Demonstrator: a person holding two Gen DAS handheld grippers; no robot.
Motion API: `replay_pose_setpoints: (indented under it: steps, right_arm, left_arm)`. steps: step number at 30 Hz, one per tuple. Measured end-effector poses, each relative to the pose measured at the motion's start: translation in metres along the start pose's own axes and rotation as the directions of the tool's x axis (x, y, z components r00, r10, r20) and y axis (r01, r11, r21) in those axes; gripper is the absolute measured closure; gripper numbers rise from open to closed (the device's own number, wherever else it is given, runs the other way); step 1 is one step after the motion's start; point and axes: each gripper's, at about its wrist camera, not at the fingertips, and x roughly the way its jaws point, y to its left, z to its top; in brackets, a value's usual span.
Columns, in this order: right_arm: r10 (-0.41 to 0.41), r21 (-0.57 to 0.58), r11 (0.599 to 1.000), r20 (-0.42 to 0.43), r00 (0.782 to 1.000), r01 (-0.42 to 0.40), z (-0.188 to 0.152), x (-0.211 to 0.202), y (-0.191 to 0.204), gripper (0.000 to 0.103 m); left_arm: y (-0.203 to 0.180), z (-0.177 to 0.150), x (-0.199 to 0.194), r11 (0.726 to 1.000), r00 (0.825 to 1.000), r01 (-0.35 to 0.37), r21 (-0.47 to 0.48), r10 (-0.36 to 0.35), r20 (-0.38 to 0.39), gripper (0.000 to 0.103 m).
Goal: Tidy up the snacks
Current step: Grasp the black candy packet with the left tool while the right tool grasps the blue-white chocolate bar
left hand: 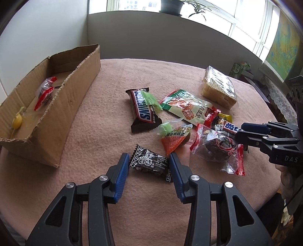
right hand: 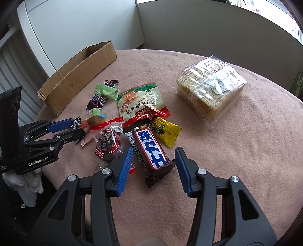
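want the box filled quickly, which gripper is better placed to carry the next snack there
Left. The left gripper already straddles the small black candy, and the cardboard box lies on its side.

Light source: daylight from the window [left hand: 236,17] beyond the table's far edge; overall bright.
Glare: window panes blown out white; sheen on the clear cracker pack [right hand: 210,81] and the red-edged wrapper [left hand: 217,149].
Shadows: soft and short beneath the snacks; the cardboard box [left hand: 47,106] is shaded inside.
Distortion: strong fisheye bowing; table edges curve, dark vignette in the corners.
Focus: centre sharp; fine print on wrappers mostly illegible; margins softer.
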Motion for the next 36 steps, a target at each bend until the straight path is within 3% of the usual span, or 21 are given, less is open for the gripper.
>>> replay_pose_setpoints:
  steps: [6, 11, 17, 22, 36]
  right_arm:
    - [0.025, -0.011, 1.0, -0.018, 1.0, -0.025, -0.003, 0.001, 0.008, 0.054]
    - [0.0, -0.037, 0.999, -0.017, 1.0, 0.0, 0.0, 0.004, 0.015, 0.054]
    - [-0.004, -0.047, 0.999, -0.029, 1.0, 0.003, 0.007, 0.018, 0.021, 0.054]
    - [-0.053, -0.083, 0.995, -0.031, 0.998, 0.05, 0.008, 0.023, 0.028, 0.071]
    - [-0.028, 0.009, 1.0, 0.016, 0.999, 0.028, -0.006, 0.001, 0.013, 0.073]
  left_arm:
    - [0.007, -0.004, -0.004, 1.0, 1.0, 0.004, 0.0, -0.004, 0.004, 0.064]
    - [0.011, -0.005, -0.007, 0.999, 1.0, 0.01, 0.037, -0.01, -0.001, 0.067]
    - [0.024, -0.004, -0.009, 1.0, 1.0, 0.008, 0.003, -0.008, -0.005, 0.067]
    - [0.022, -0.004, -0.006, 1.0, 1.0, 0.003, -0.001, -0.003, -0.001, 0.067]
    - [0.024, -0.013, -0.017, 0.999, 0.999, 0.019, -0.03, -0.018, 0.033, 0.074]
